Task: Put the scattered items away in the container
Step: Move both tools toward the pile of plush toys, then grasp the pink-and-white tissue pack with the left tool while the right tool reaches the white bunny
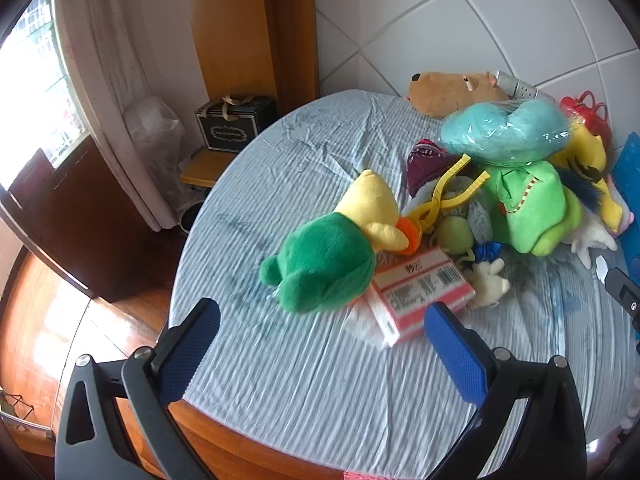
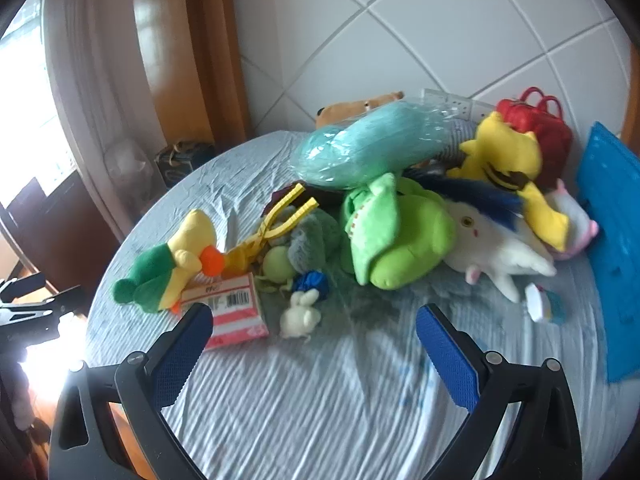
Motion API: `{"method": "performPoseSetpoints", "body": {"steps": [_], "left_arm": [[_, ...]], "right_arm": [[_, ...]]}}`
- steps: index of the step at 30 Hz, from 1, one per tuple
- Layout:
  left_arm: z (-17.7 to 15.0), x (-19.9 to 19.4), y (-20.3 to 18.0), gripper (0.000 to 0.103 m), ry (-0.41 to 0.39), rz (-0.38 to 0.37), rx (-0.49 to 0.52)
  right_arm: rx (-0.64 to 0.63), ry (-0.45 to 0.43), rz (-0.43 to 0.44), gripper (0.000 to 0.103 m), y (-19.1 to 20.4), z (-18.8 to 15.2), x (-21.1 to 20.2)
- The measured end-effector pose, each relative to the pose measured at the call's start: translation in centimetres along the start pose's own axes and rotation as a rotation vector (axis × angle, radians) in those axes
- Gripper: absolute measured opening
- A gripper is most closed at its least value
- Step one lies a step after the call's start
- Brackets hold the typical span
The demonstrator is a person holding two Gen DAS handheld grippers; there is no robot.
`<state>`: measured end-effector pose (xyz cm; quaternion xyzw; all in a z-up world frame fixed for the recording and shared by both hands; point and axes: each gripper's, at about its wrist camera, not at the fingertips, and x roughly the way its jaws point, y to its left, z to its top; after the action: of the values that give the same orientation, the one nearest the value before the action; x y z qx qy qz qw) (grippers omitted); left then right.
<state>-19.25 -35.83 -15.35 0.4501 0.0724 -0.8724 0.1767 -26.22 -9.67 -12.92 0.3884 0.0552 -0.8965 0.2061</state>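
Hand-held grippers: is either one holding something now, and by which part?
Nothing is held. The left hand-held gripper and the right hand-held gripper are both open above the table.

The left tool point(image 1: 322, 332) sits at the bottom of its own view, its two blue-padded fingers point(image 1: 456, 358) spread wide with nothing between them. The right tool point(image 2: 314, 330) fills the lower part of its view likewise, blue-padded fingers point(image 2: 446, 356) wide apart and holding nothing

A dark gift bag point(image 1: 236, 122) sits beside white curtains point(image 1: 120, 80) near tiled wall point(image 1: 500, 20).
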Motion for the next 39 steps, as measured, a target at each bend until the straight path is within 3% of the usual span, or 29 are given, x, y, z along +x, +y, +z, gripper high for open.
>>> {"method": "performPoseSetpoints", "body": {"steps": [14, 18, 19, 23, 30, 39], "left_arm": [[5.2, 8.2, -2.7, 0.103, 0.084, -0.067, 0.126], [6.1, 10.4, -3.2, 0.097, 0.127, -0.104, 0.169], [6.1, 10.8, -3.5, 0.097, 0.133, -0.123, 0.184], [5.5, 11.4, -6.1, 0.097, 0.153, -0.200, 0.274], [2.7, 12.7, -10.0, 0.097, 0.219, -0.254, 0.318], [-0.4, 14.0, -9.4, 0.097, 0.274, -0.189, 0.202]], "right_arm": [[0.056, 0.098, -0.050, 0.103, -0.2, 1.5, 6.5], [0.122, 0.135, -0.076, 0.102, -0.1, 1.4, 8.5], [0.136, 0.152, -0.081, 0.101, -0.2, 1.2, 9.2], [0.202, 0.220, -0.105, 0.077, -1.0, -0.1, 11.8], [0.211, 0.278, -0.113, 0.076, -2.4, -1.8, 13.5], [0.118, 0.318, -0.051, 0.076, -2.6, -2.6, 15.0]]}}
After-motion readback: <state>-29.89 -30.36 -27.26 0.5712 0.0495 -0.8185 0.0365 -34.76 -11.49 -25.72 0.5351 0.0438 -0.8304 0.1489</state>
